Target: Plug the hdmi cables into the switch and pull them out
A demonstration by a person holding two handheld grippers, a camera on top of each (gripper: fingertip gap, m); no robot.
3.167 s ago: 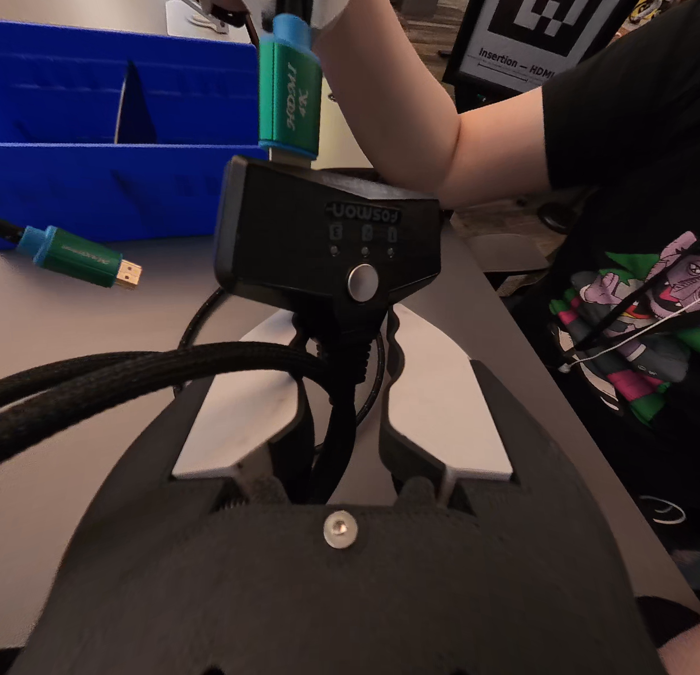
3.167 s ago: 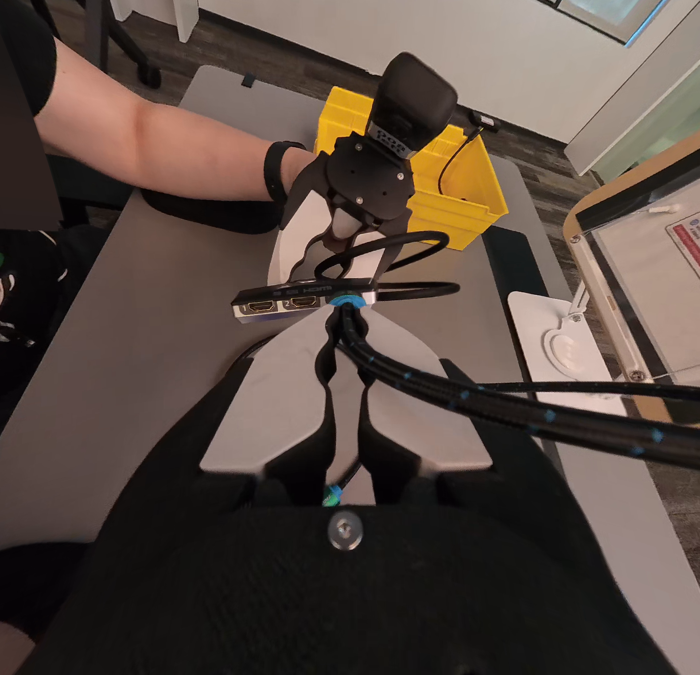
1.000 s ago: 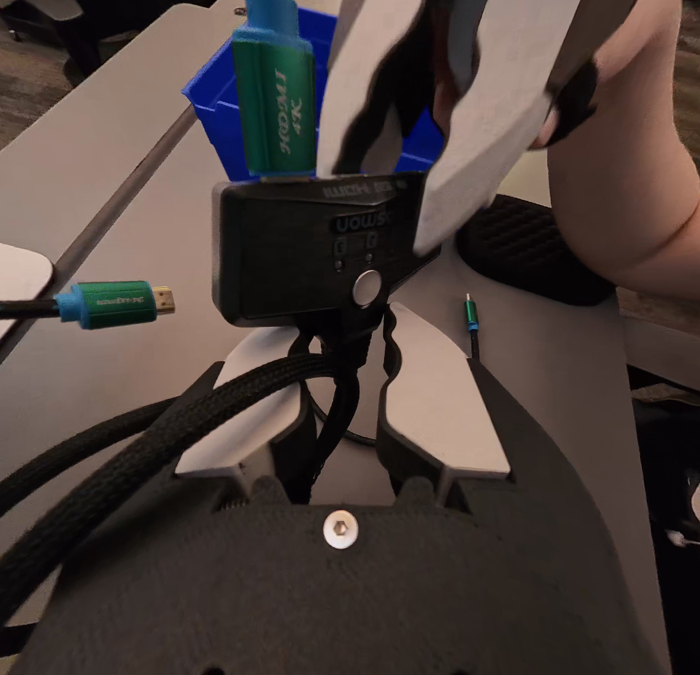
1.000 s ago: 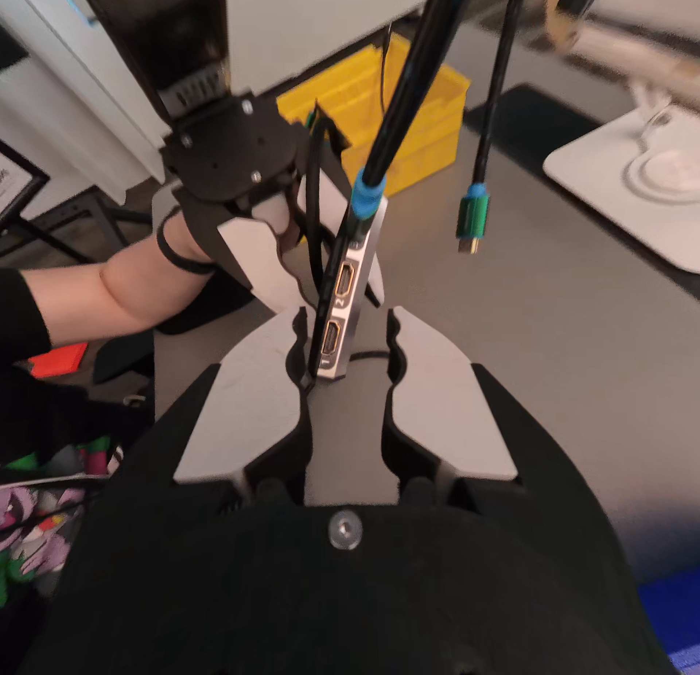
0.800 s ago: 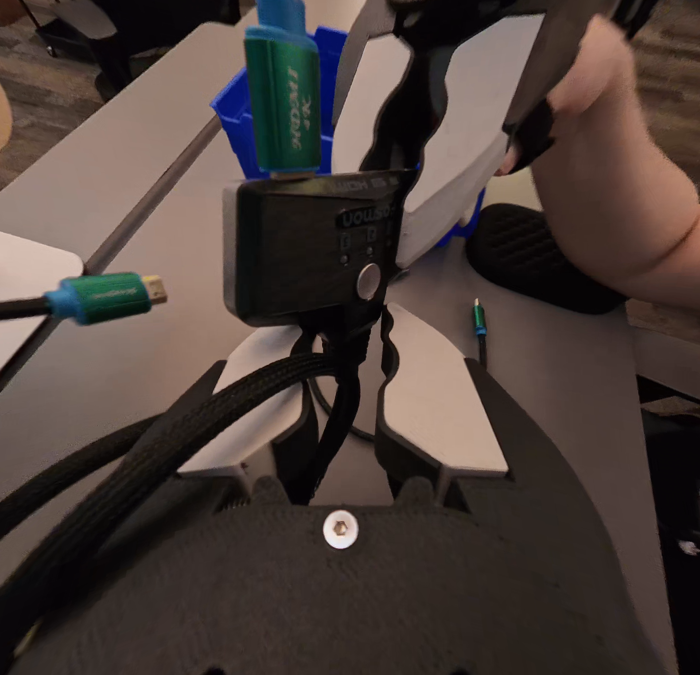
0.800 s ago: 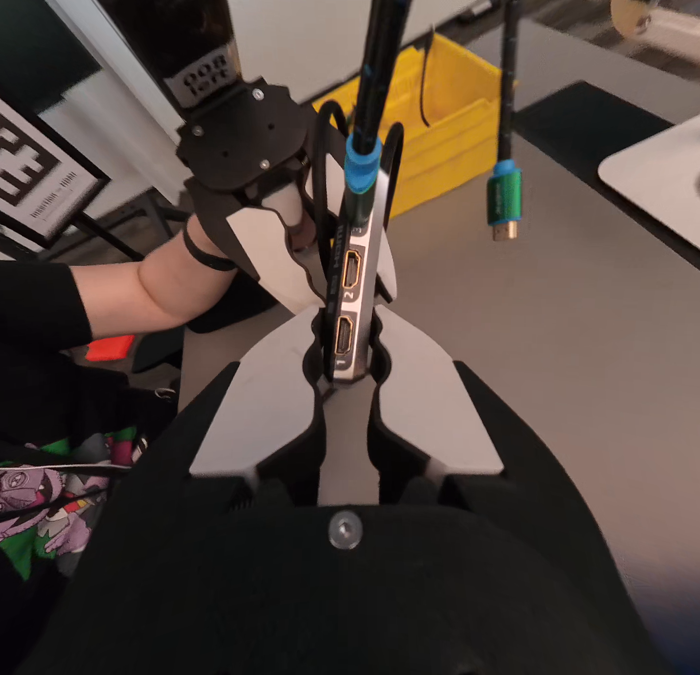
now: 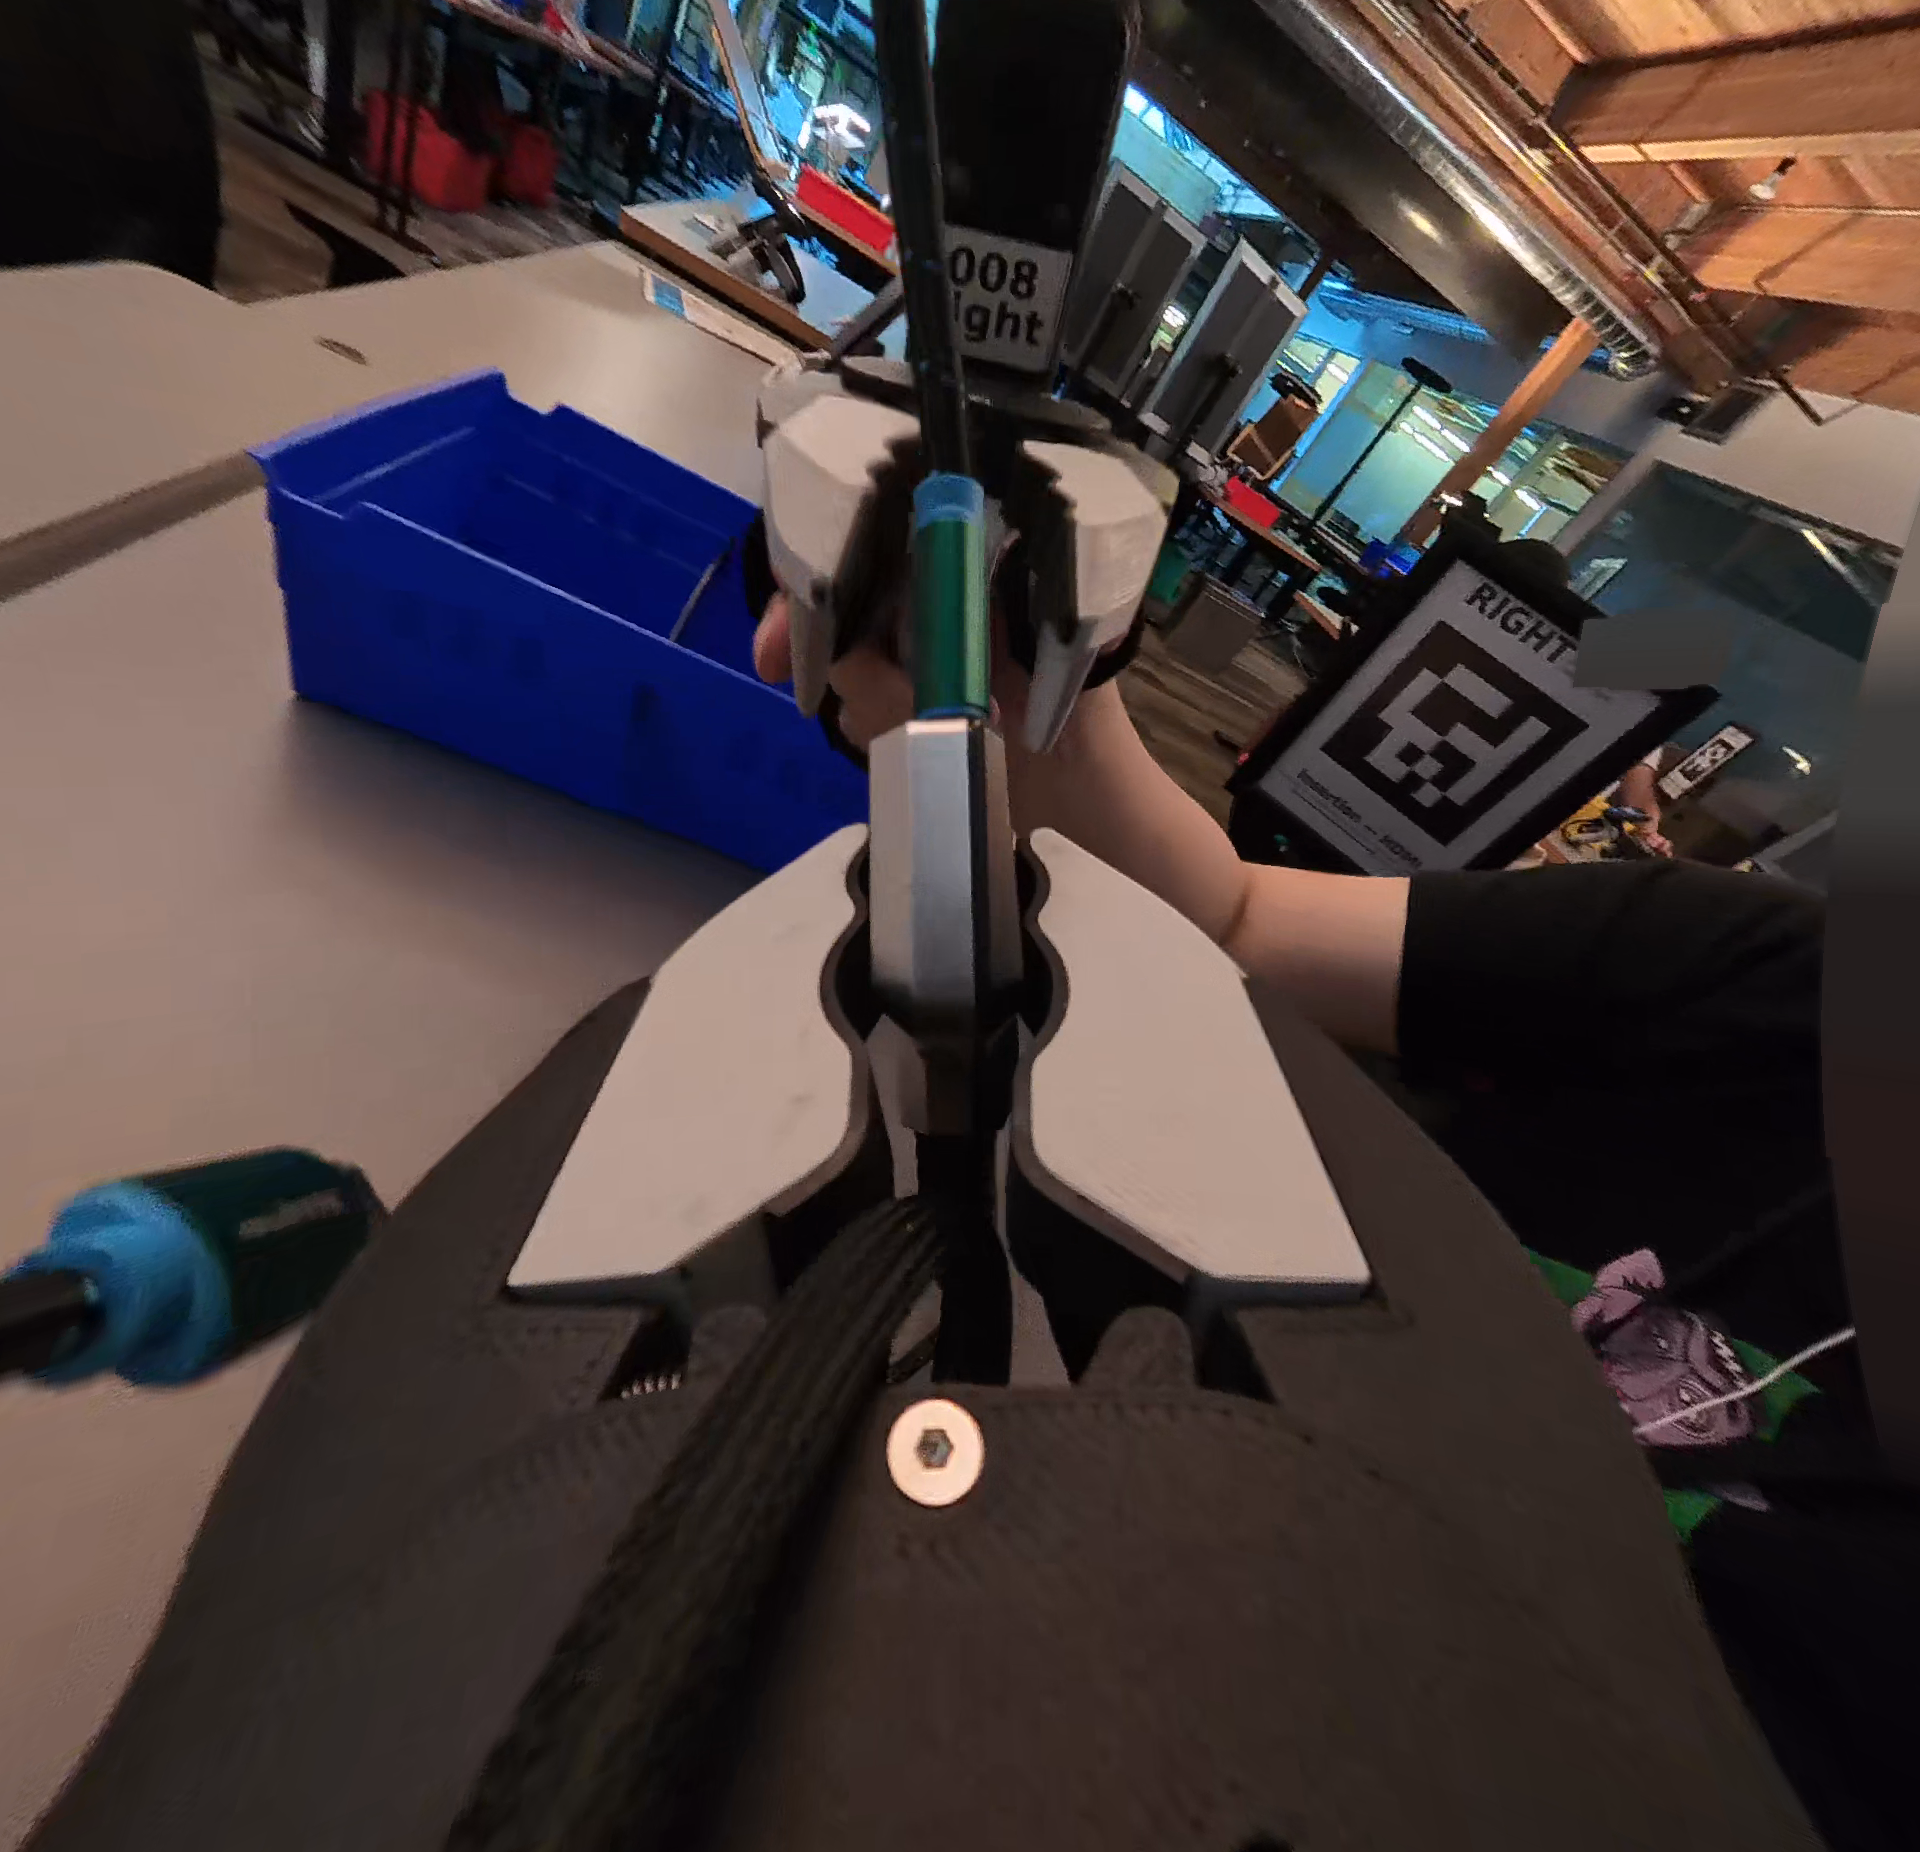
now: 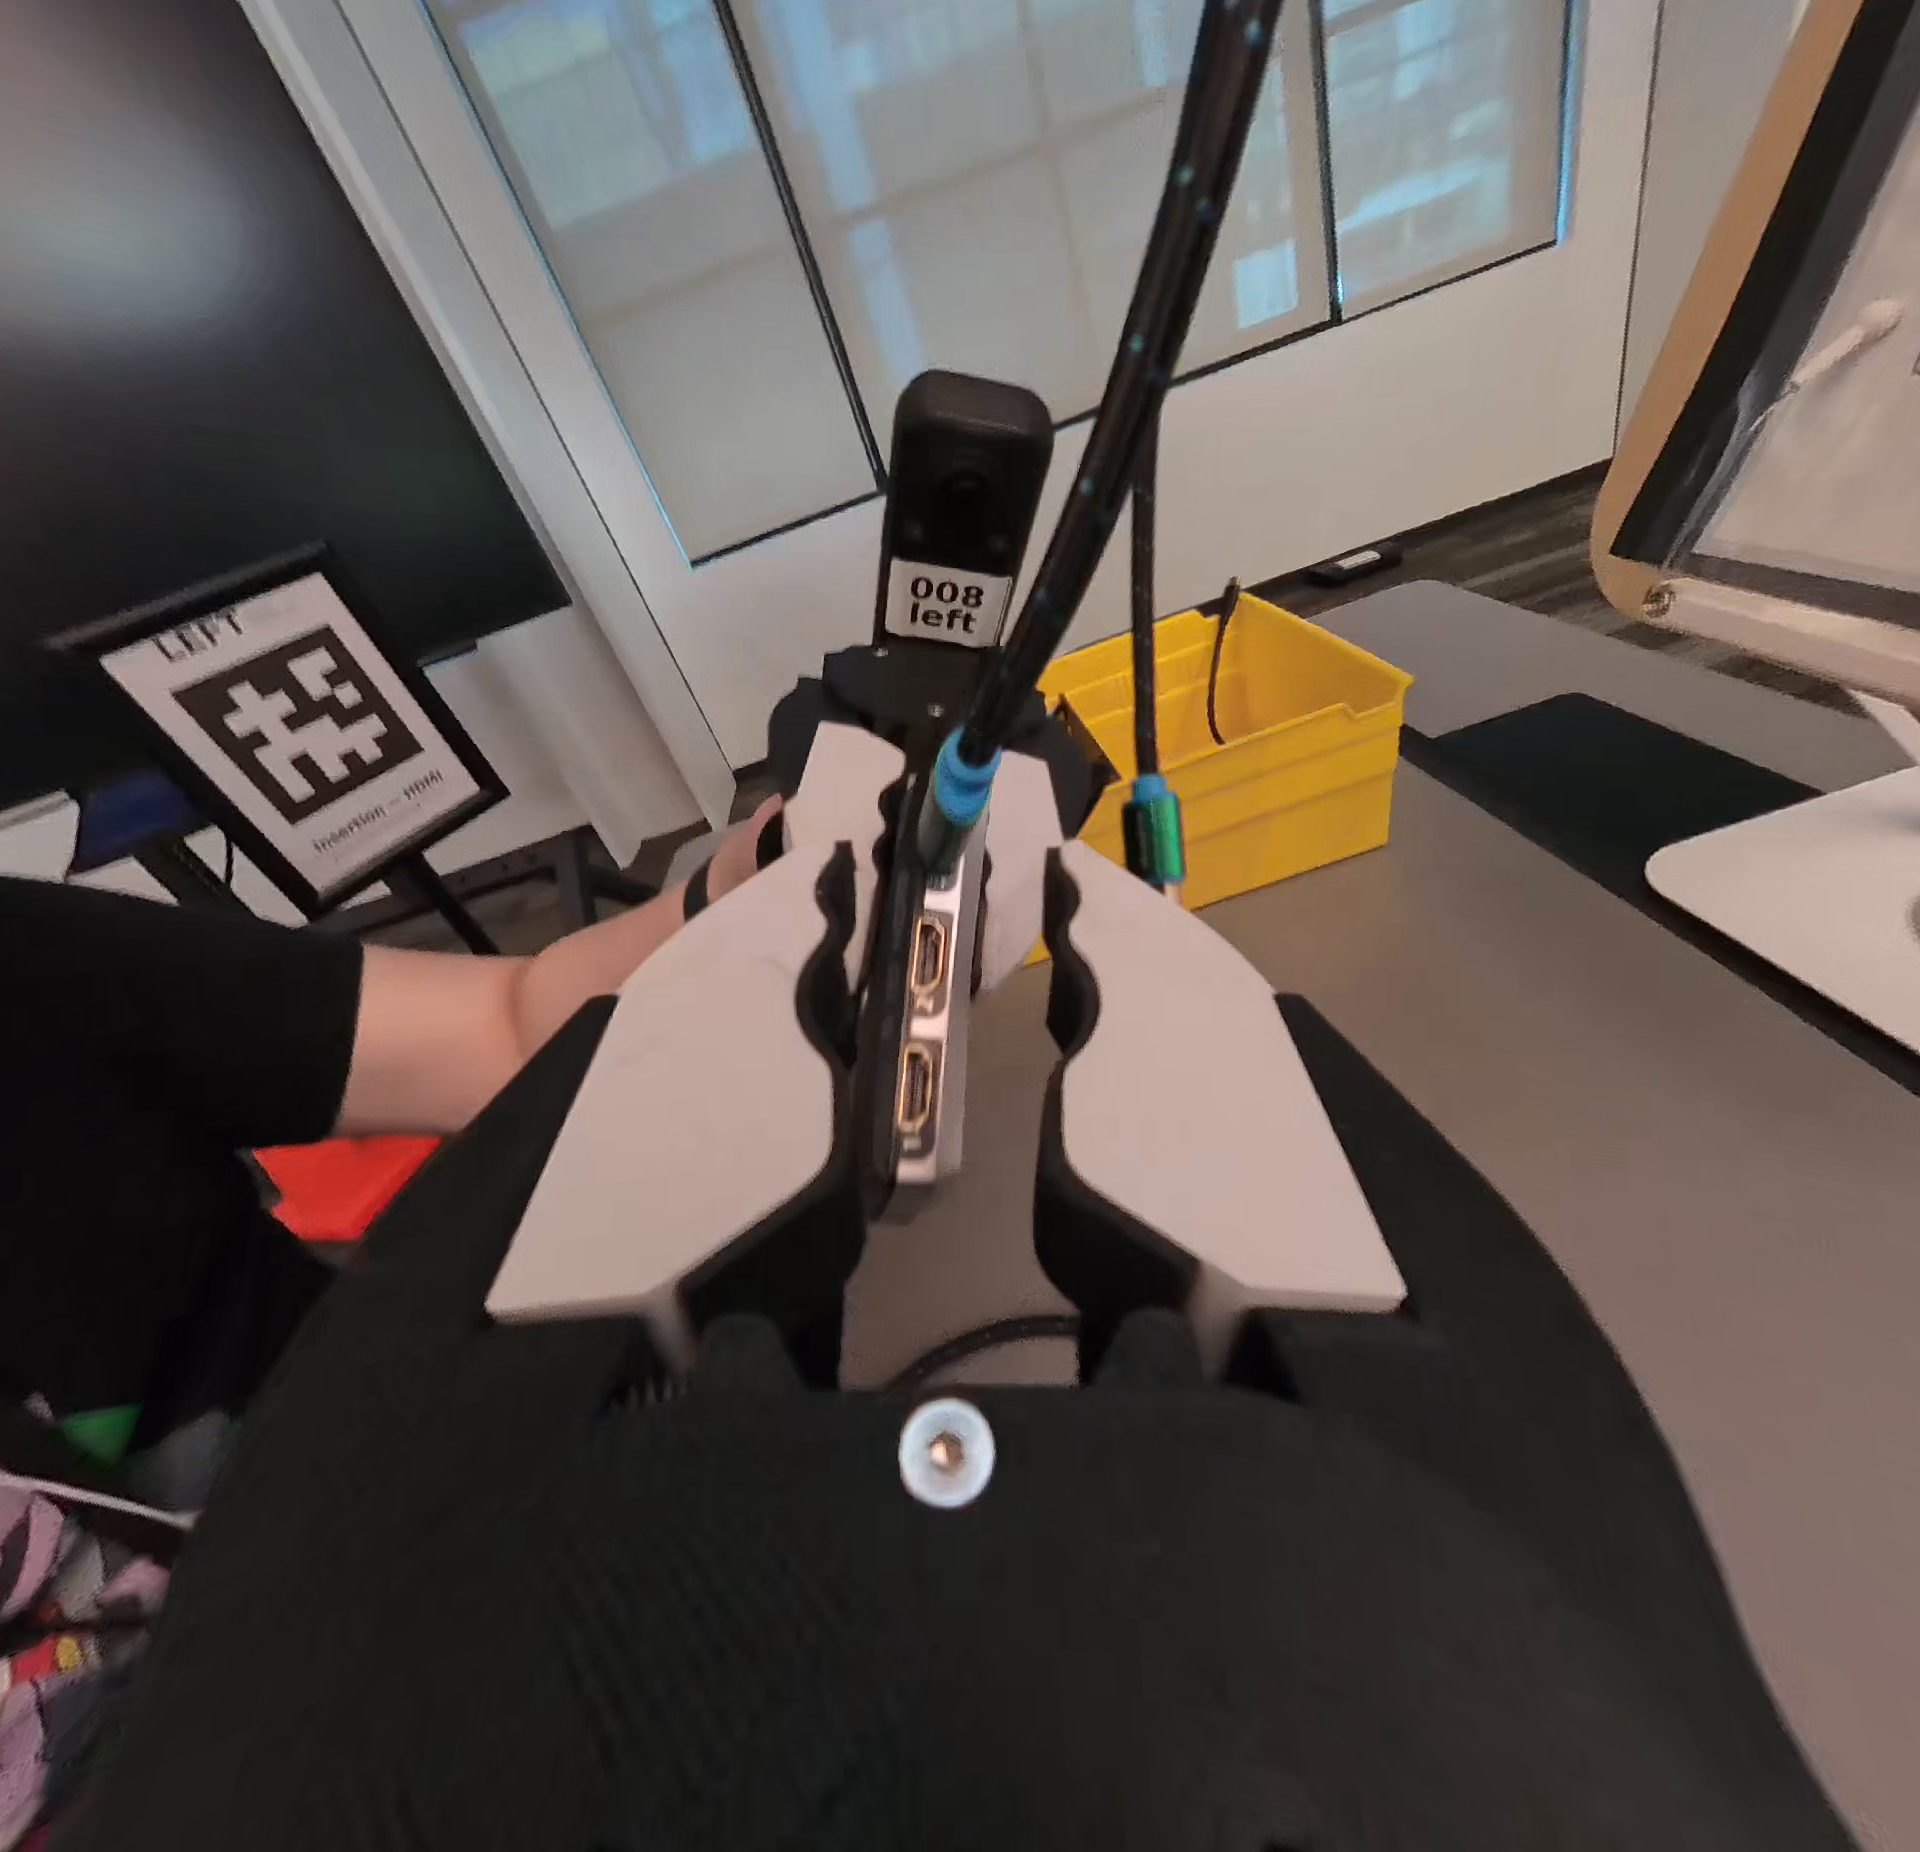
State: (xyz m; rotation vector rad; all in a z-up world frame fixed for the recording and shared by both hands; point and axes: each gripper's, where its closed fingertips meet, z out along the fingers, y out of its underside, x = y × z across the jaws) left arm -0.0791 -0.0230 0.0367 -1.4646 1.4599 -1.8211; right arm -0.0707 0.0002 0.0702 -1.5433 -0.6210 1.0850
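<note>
The HDMI switch (image 7: 935,898), a flat black and silver box, is held edge-on above the grey table. My left gripper (image 7: 948,857) is shut on its body. A green HDMI plug (image 7: 948,618) with a blue collar sits in the switch's far port, its black cable rising upward. My right gripper (image 7: 935,711) faces me with its fingers on both sides of that plug. In the right wrist view my right gripper (image 8: 948,857) is open and straddles the switch (image 8: 930,1064), which shows two empty ports. A second green plug (image 8: 1151,836) hangs loose to the right; it shows blurred at lower left (image 7: 208,1252).
A blue bin (image 7: 520,597) stands on the table behind the switch. A yellow bin (image 8: 1247,753) with a thin cable stands on the other side. A white pad (image 8: 1787,888) and a black mat (image 8: 1610,774) lie at the right. Marker boards (image 7: 1455,732) stand beyond the table. Both grippers' tips are close together, under 4 cm apart.
The switch has turned edge-on and risen. My left gripper has moved from the switch's tail cord to its body. My right gripper, shut on the switch 0.8 s ago, has opened.
</note>
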